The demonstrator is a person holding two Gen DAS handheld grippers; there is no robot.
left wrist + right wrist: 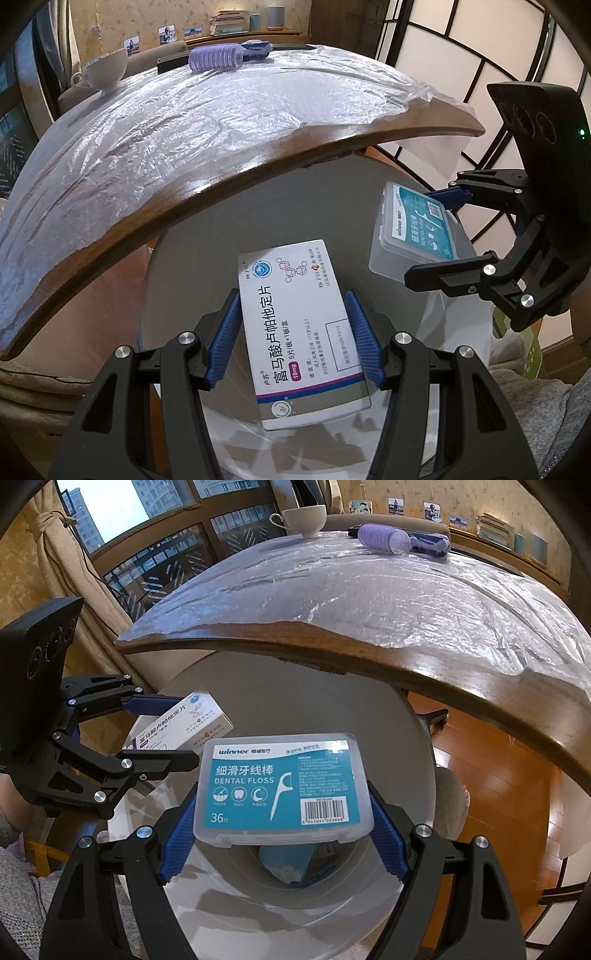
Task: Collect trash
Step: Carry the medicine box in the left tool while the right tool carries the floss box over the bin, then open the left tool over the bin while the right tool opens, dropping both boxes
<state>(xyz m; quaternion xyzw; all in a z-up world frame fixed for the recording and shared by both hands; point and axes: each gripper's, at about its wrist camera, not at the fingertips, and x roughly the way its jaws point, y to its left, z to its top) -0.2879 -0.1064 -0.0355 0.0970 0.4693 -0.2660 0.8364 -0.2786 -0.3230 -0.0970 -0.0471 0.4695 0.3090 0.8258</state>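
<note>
My left gripper (293, 334) is shut on a white medicine box (301, 325) with a purple stripe and holds it over the open grey trash bin (207, 236). My right gripper (284, 834) is shut on a clear dental floss box (282, 786) with a teal label, also over the bin (417, 775). Each gripper shows in the other's view: the right one (439, 236) with the floss box (410, 229), the left one (173, 731) with the medicine box (184, 725). Blue trash (291, 864) lies inside the bin.
The wooden table edge (229, 181) overhangs the bin, covered with clear plastic sheet (221, 110). A purple roller (216, 57), a white cup (105, 70) and a dark flat object stand at its far side. Wooden floor (491, 775) lies to the right.
</note>
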